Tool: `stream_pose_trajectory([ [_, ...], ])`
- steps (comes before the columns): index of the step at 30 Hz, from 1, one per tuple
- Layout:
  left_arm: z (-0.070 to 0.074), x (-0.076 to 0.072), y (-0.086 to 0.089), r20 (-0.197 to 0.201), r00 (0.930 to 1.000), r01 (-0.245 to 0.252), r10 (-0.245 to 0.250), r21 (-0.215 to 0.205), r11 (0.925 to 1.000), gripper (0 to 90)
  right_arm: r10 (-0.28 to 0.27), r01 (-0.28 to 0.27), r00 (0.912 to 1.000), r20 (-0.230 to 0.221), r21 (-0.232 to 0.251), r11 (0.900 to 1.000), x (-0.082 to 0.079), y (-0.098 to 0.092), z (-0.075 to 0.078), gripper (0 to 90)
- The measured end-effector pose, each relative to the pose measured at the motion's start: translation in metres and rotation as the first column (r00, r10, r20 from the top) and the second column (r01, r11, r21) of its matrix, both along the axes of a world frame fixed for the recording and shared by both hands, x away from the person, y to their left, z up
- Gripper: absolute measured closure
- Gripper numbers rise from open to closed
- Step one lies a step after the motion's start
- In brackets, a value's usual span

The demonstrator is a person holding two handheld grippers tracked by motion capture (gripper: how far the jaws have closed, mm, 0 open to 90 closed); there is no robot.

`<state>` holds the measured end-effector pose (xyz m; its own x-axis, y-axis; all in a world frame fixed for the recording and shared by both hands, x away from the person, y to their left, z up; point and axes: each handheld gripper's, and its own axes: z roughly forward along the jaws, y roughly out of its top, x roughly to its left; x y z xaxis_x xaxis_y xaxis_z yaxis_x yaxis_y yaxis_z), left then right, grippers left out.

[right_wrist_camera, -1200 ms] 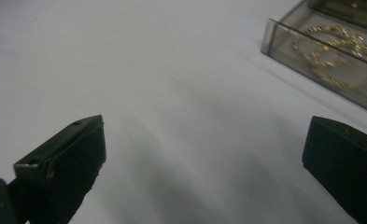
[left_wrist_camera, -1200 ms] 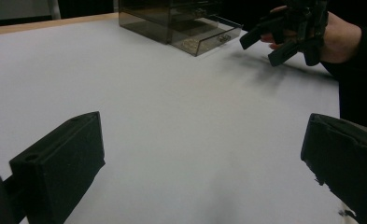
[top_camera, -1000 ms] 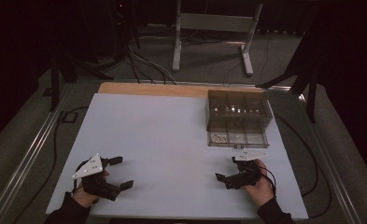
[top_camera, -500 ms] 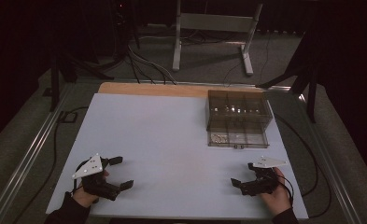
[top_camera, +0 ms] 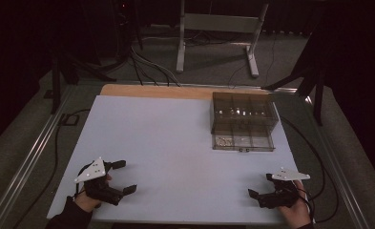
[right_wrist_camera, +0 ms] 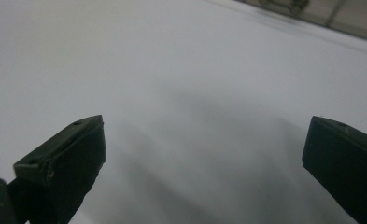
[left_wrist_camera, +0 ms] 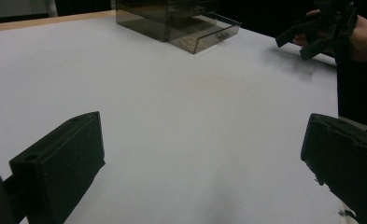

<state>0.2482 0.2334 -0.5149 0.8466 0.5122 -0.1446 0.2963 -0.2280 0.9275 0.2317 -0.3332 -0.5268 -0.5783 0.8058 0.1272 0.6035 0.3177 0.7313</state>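
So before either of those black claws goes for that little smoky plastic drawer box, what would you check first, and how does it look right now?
1. Left gripper jaws apart and holding nothing: ok.
2. Right gripper jaws apart and holding nothing: ok.
3. White tabletop bare between the grippers and the drawer box: ok.
4. Bottom drawer pulled out toward the person: ok, it stands open in the high view and the left gripper view.
5. Small parts in the open drawer reachable: cannot tell, too small and dim to make out.
6. Both grippers well short of the box, near the table's front edge: ok, room to approach.
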Motion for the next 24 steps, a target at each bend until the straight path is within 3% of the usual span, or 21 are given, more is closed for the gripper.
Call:
stream_pose_trajectory([
  [14, -0.001, 0.000, -0.001, -0.003, 1.0000, 0.002, -0.002, 0.004, 1.0000, 0.5, -0.029, 0.028, 0.9993, -0.023, -0.011, 1.000, -0.009, -0.016, -0.003, 0.0],
  [24, -0.001, 0.000, -0.001, -0.002, 1.0000, 0.001, -0.001, 0.002, 1.0000, 0.5, -0.015, 0.015, 0.9999, -0.005, 0.003, 1.000, -0.006, -0.014, -0.004, 0.0],
])
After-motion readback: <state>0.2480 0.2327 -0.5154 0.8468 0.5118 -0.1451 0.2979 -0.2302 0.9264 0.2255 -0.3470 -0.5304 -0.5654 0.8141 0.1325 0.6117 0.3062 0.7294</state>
